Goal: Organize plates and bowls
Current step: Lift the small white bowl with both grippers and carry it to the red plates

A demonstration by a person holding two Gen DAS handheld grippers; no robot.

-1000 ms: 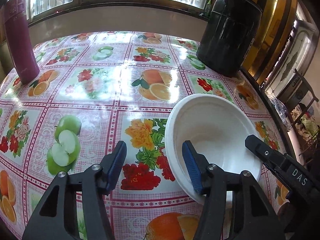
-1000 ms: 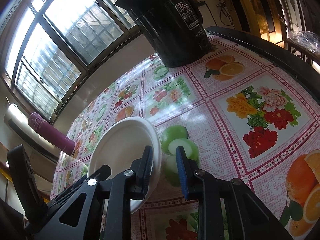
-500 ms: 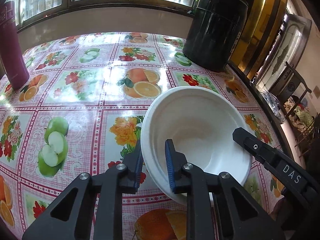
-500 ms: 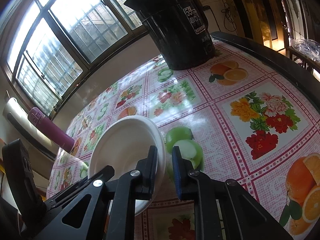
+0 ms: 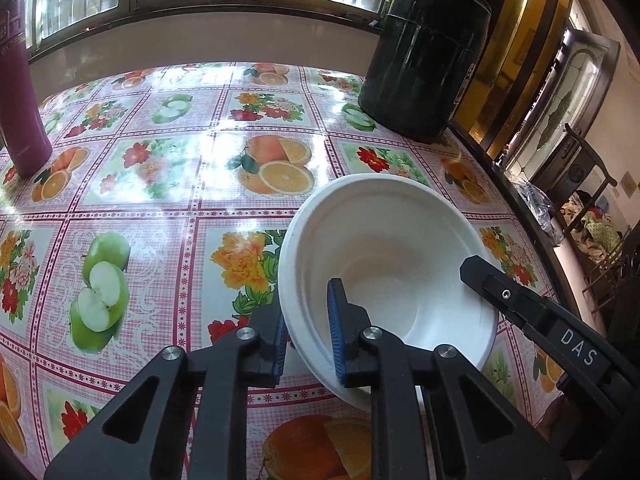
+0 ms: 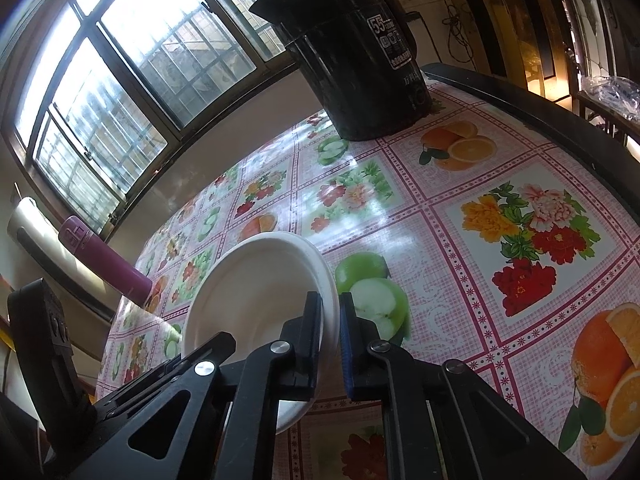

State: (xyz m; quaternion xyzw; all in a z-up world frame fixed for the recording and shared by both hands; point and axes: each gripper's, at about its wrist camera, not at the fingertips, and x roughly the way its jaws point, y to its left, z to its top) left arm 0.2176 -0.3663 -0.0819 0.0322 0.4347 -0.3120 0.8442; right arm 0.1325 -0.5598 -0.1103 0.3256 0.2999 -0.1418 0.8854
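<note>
Both tools have closed onto the white bowl's (image 5: 384,248) rim.

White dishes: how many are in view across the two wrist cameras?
1, a white bowl near the table's edge, its rim pinched on opposite sides by the left tongs and right tongs. Others may lie outside both views.

The bowl (image 5: 384,248) is plain white. The surface (image 5: 168,184) wears a shiny pink checked cloth with squares showing green apples, orange slices, and red and yellow flowers. At the upper right of the frame stands a black pot (image 5: 428,52). At the upper left is a dark pink bottle (image 5: 20,92). Each tool (image 5: 307,338) is black with blue pads (image 5: 334,332).
</note>
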